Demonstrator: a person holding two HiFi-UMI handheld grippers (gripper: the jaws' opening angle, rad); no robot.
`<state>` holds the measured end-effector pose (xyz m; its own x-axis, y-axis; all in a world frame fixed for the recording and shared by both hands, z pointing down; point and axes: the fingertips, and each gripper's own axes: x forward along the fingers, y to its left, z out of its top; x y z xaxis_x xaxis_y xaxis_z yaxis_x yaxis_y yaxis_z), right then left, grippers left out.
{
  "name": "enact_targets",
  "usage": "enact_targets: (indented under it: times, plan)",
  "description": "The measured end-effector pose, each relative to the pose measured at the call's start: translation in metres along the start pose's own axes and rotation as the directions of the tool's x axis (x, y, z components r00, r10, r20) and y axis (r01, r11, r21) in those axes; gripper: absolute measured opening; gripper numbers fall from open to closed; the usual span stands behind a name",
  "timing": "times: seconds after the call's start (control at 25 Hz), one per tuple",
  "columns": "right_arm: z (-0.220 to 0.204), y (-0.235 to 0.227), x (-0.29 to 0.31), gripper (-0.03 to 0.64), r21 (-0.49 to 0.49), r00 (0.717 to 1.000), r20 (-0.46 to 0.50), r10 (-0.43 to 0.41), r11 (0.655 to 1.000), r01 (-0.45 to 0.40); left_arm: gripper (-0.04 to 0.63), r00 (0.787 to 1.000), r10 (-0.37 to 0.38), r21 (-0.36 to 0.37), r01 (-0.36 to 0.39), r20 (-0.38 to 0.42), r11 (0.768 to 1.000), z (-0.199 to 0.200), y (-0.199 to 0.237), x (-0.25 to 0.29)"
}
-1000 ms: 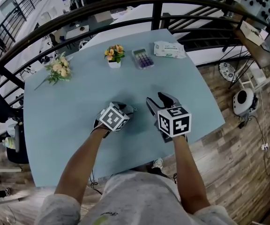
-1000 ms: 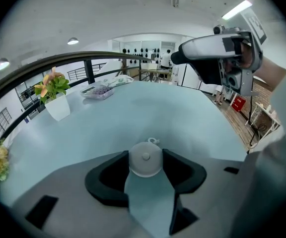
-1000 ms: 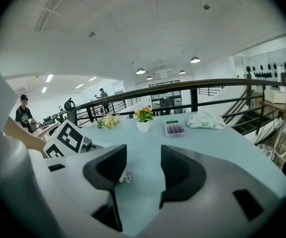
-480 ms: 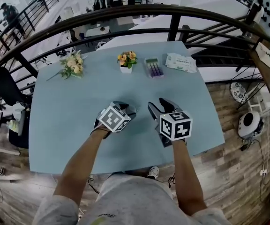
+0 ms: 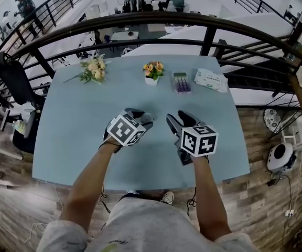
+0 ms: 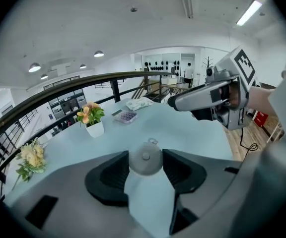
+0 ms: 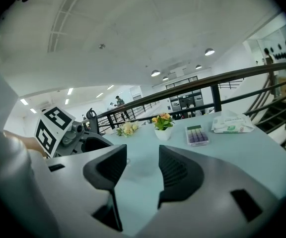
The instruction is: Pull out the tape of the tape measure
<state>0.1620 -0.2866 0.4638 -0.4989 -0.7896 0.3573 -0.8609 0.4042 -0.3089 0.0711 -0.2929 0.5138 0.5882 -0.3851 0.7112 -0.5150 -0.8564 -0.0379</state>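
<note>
Over the table (image 5: 72, 125), we note the left gripper (image 5: 140, 121) pinching the round tape measure (image 6: 145, 157), tab outward, probably so the right gripper (image 7: 143, 165), jaws spread and empty, can draw the tape.

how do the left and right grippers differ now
The left gripper is clamped on the grey tape measure; the right gripper stands open with nothing between its jaws. The left gripper tips down more steeply than the right gripper. Both share one grey design, side by side above the blue table.

Pale blue table (image 5: 62, 140), light grey tape measure (image 6: 145, 157), orange flowers (image 5: 152, 67) in a white pot (image 5: 151, 81), purple box (image 5: 181, 83).
</note>
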Motion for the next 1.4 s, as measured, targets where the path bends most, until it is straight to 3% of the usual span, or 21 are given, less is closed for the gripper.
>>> enact_targets:
  times: [0.36,0.72,1.0,1.4]
  plan:
    - [0.013,0.026,0.011,0.198,0.028,0.998,0.023,0.066,0.997,-0.067,0.213,0.998,0.054,-0.015,-0.053,0.042,0.998,0.017,0.014,-0.039]
    - [0.020,0.048,0.017,0.198,0.172,0.987,0.088,0.136,0.974,-0.149,0.213,0.995,0.077,-0.015,-0.076,0.066,0.997,0.020,0.016,-0.058]
    - [0.024,0.066,0.024,0.198,0.313,0.966,0.154,0.208,0.917,-0.248,0.213,0.994,0.077,0.001,-0.077,0.078,0.997,0.023,0.014,-0.064]
    - [0.013,0.081,0.032,0.184,0.501,0.936,0.212,0.282,0.791,-0.351,0.213,0.993,0.076,0.008,-0.077,0.089,0.997,0.023,0.010,-0.075]
